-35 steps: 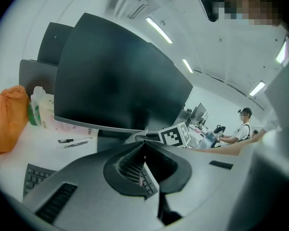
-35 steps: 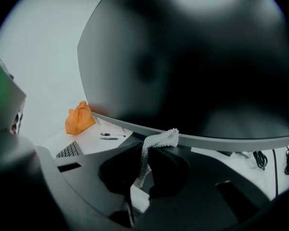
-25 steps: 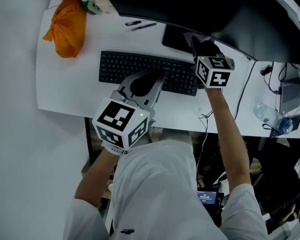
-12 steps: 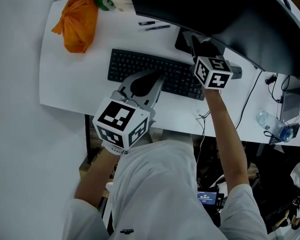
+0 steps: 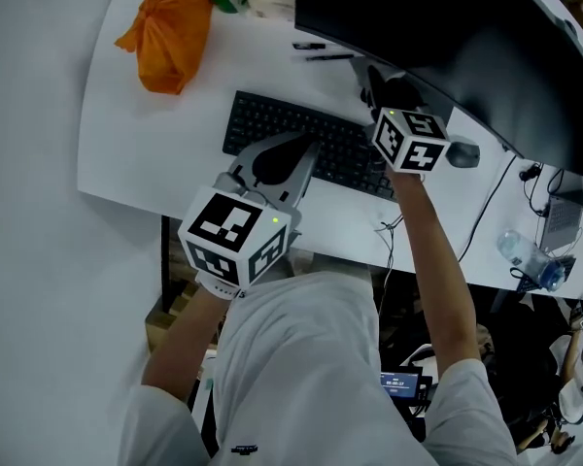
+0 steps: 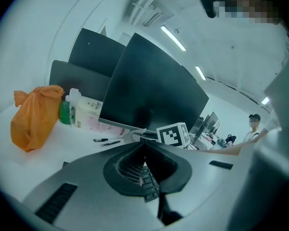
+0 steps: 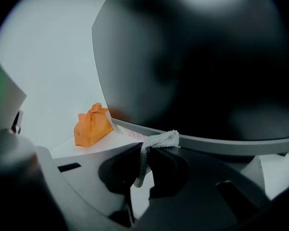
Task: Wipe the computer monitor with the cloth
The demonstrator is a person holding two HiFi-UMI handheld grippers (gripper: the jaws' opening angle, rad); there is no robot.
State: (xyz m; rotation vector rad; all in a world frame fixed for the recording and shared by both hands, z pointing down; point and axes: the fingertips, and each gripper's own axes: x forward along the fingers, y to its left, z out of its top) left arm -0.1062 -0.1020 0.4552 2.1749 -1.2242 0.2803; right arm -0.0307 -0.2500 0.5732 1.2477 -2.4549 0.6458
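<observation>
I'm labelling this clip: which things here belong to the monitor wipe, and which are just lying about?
In the job: monitor, cloth, right gripper shut on the cloth.
Lying about: orange bag, keyboard, pens, mouse, water bottle.

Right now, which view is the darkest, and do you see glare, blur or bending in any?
Right gripper view: darkest, the monitor fills it, with a soft pale glare at its top; the cloth is fairly sharp. Left gripper view: bluish, bent at the edges, black corners. Head view: evenly lit, the desk bright, the monitor almost black.
</observation>
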